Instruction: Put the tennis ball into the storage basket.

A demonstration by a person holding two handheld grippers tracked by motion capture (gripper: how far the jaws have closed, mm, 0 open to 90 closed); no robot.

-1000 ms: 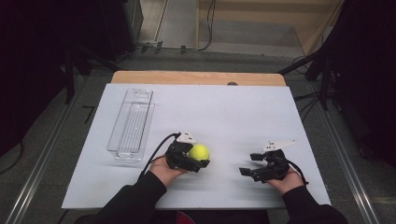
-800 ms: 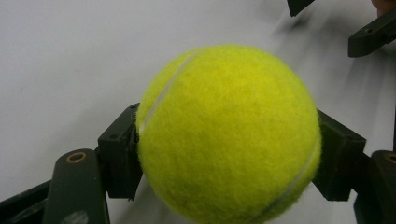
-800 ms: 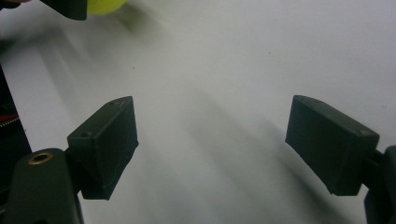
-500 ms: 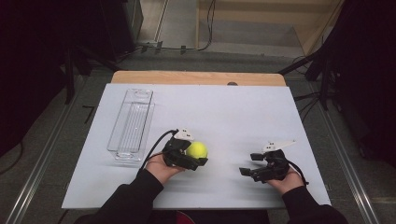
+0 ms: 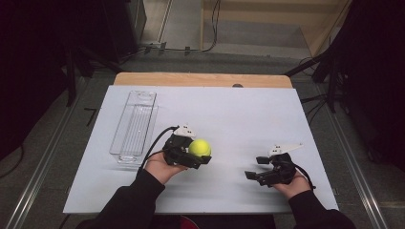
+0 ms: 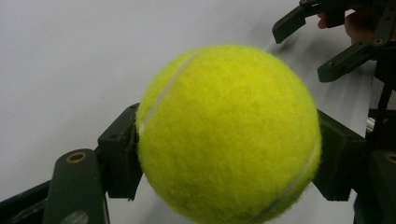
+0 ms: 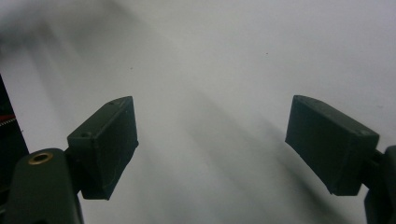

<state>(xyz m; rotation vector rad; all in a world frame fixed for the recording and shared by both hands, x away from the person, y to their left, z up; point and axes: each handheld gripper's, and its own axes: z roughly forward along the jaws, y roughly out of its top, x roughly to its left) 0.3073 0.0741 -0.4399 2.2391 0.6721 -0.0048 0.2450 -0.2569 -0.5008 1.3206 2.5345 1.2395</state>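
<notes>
Grippers near the desk's front edge: right gripper (image 5: 254, 168) rests with jaws spread and empty, as a second earlier; left gripper (image 5: 197, 152) stays clamped on the tennis ball (image 5: 200, 148), barely shifted, just above the desk. Farther off, toward the left edge, the clear tray (image 5: 135, 125) lies empty, the ball's likely destination

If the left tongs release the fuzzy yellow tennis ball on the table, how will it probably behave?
The fuzzy yellow tennis ball is round, so it would likely roll across the flat pale table. Its felt surface probably resists slipping between the left tongs, which clamp it on both sides. It looks light and not fragile.
</notes>
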